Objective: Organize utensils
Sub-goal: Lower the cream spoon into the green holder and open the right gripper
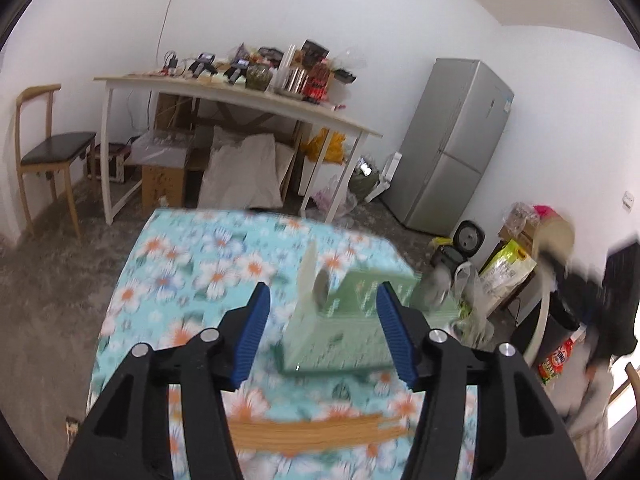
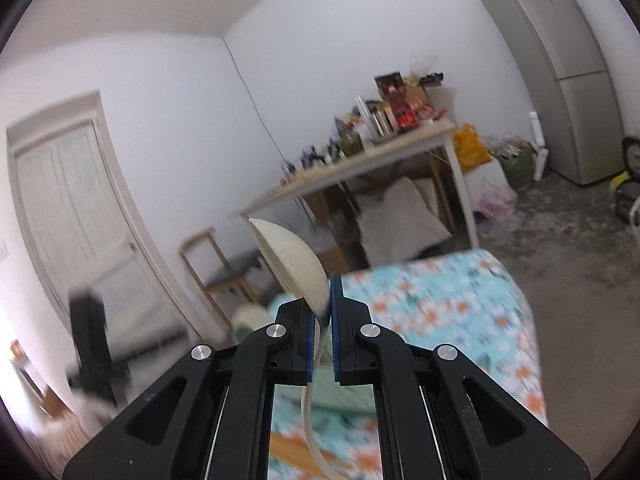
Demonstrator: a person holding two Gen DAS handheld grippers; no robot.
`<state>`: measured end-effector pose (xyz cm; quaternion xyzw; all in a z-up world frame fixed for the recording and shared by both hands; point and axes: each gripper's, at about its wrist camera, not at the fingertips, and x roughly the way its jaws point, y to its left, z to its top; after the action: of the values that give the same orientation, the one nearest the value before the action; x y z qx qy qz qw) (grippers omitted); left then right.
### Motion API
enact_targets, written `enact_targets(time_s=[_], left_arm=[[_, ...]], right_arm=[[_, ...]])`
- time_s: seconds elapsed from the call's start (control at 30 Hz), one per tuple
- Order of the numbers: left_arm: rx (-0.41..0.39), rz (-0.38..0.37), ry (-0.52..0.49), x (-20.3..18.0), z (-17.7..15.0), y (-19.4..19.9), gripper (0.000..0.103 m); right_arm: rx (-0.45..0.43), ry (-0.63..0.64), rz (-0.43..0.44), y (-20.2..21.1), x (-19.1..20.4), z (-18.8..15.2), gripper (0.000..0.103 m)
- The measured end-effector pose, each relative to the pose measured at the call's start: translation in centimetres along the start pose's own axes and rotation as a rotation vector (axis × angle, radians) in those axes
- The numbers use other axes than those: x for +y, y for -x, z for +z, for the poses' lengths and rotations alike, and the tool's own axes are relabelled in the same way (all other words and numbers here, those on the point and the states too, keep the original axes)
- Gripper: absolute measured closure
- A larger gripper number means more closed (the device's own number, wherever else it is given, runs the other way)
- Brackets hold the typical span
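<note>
In the left wrist view my left gripper (image 1: 320,300) is open and empty, held above a pale green utensil holder (image 1: 348,328) that stands on the floral tablecloth (image 1: 192,264). A cream utensil and a metal spoon (image 1: 320,286) stick up from the holder. A bundle of wooden chopsticks (image 1: 312,432) lies on the cloth near me. In the right wrist view my right gripper (image 2: 320,320) is shut on a cream ladle (image 2: 288,260); its bowl points up and left, its handle runs down between the fingers. The right gripper with the ladle shows blurred at the far right (image 1: 556,240).
A white table (image 1: 240,96) crowded with bottles and boxes stands behind, with bags beneath it. A wooden chair (image 1: 44,148) is at the left, a grey fridge (image 1: 452,148) at the right. A rice cooker (image 1: 460,248) and bags sit on the floor.
</note>
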<state>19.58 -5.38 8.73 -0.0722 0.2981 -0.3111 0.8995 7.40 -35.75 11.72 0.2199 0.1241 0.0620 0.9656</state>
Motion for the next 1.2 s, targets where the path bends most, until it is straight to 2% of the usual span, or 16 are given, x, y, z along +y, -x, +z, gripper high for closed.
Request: enact_targets(time_s=[0.13,0.33,0.47,0.7,0.87,0.9,0.93,0.97,1.2], left_arm=[[0.051,0.033,0.011,0.9,-3.4,0.5,0.047],[0.131,0.057,0.035,1.6,-7.7,0.3,0.047],[0.154,0.070,0.022,1.4,-9.3,0.2,0.047],[0.165,0.092,0.047,2.3,-9.5,-0.1,0.047],[0.165,0.101,0.065,2.9,-9.3,-0.3,0.046],[0.167,0.101,0.067,2.9,-9.3,-0.4,0.047],[0.168,0.100,0.069,2.8,-9.3,-0.4,0.047],[0.169,0.098,0.069,2.7,-9.3,-0.4,0.047],[0.153,0.084,0.062,1.5,-9.4,0.3,0.047]], right_arm=[[-0.044,-0.063,0.111,-1.9,-0.7,2.2,0.098],[-0.079,-0.090,0.186,-5.4,-1.2,3.9,0.098],[-0.062,-0.077,0.192,-8.0,-1.7,3.9,0.098],[0.027,-0.047,0.160,-11.9,-3.4,0.4,0.097],[0.108,-0.036,0.124,-12.7,-4.6,-2.3,0.090],[0.108,-0.040,0.126,-12.4,-4.7,-2.5,0.083],[0.102,-0.045,0.129,-11.8,-4.8,-2.6,0.070],[0.097,-0.047,0.133,-11.4,-4.8,-2.7,0.066],[0.034,-0.042,0.125,-6.0,-3.7,-2.4,0.053]])
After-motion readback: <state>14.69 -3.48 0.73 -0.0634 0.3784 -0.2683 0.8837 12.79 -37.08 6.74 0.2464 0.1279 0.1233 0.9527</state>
